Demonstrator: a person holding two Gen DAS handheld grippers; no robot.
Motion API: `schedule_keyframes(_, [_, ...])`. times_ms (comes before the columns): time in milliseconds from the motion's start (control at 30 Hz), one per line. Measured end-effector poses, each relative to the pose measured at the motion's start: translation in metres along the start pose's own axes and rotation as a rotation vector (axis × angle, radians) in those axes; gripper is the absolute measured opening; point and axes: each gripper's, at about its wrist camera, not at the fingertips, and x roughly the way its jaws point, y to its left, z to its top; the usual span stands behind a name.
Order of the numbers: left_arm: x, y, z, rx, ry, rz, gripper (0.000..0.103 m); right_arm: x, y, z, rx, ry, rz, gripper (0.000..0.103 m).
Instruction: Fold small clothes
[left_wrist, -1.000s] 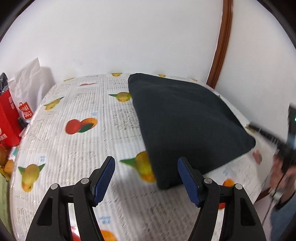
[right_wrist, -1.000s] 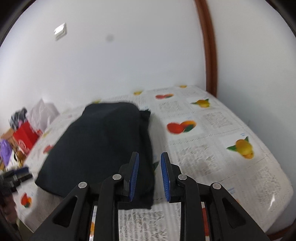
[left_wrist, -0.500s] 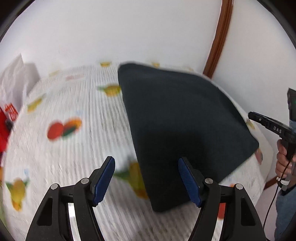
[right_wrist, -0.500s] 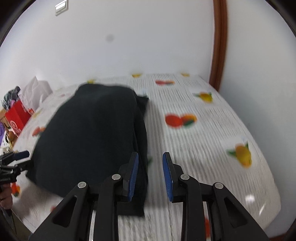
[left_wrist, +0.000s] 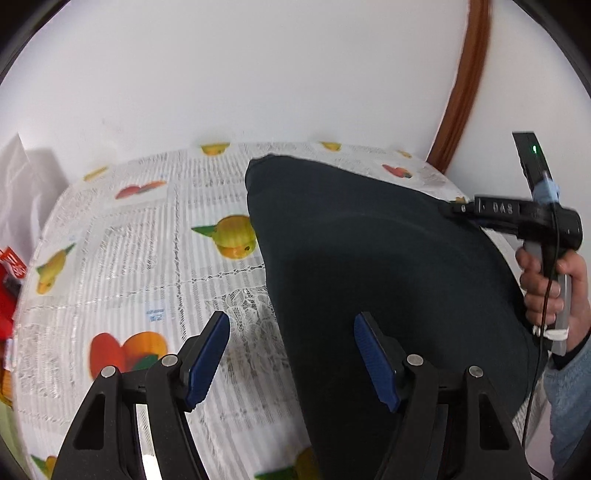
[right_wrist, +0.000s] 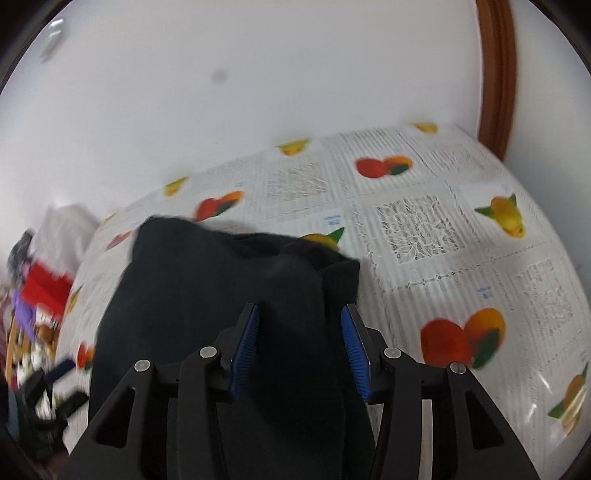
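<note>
A dark, folded garment (left_wrist: 369, 266) lies flat on the fruit-print tablecloth (left_wrist: 140, 258). My left gripper (left_wrist: 291, 354) is open over the garment's left edge, one blue pad over the cloth and one over the garment. My right gripper (right_wrist: 300, 349) is open just above the garment (right_wrist: 207, 295), near its right folded edge. The right gripper also shows in the left wrist view (left_wrist: 495, 214), held by a hand at the garment's far right side. Neither gripper holds anything.
A red and white bag (left_wrist: 11, 258) and other clutter (right_wrist: 37, 295) stand at the table's left end. White walls meet behind the table, with a brown frame (left_wrist: 461, 92) in the corner. The table's edge (right_wrist: 576, 369) curves off at the right.
Both grippers have moved forward and lower over the garment. My right gripper's jaws have opened wider. The garment has not moved.
</note>
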Motion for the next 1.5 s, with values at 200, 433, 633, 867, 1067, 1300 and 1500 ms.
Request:
schedule_keyframes(200, [0.013, 0.009, 0.002, -0.010, 0.010, 0.011, 0.070, -0.016, 0.008, 0.016, -0.115, -0.224, 0.048, 0.006])
schedule_keyframes(433, [0.010, 0.009, 0.000, -0.019, 0.013, -0.001, 0.068, 0.011, -0.011, 0.021, -0.053, -0.095, -0.021, 0.024])
schedule_keyframes(633, [-0.008, -0.001, -0.017, 0.012, 0.004, -0.012, 0.068, -0.037, -0.023, -0.021, -0.084, -0.091, -0.046, 0.033])
schedule_keyframes(867, [-0.032, -0.002, -0.050, -0.019, 0.011, -0.013, 0.068, -0.073, -0.042, -0.108, -0.073, -0.040, 0.000, 0.031])
schedule_keyframes(1067, [-0.052, -0.003, -0.080, -0.030, 0.018, -0.004, 0.068, -0.101, -0.044, -0.148, -0.051, -0.133, -0.107, 0.000])
schedule_keyframes(1300, [-0.068, -0.011, -0.109, -0.020, 0.011, -0.014, 0.068, -0.135, -0.034, -0.174, -0.075, -0.157, -0.178, 0.007])
schedule_keyframes(1500, [-0.068, -0.020, -0.117, 0.005, 0.025, -0.009, 0.068, -0.149, -0.029, -0.198, -0.111, -0.156, -0.193, 0.027])
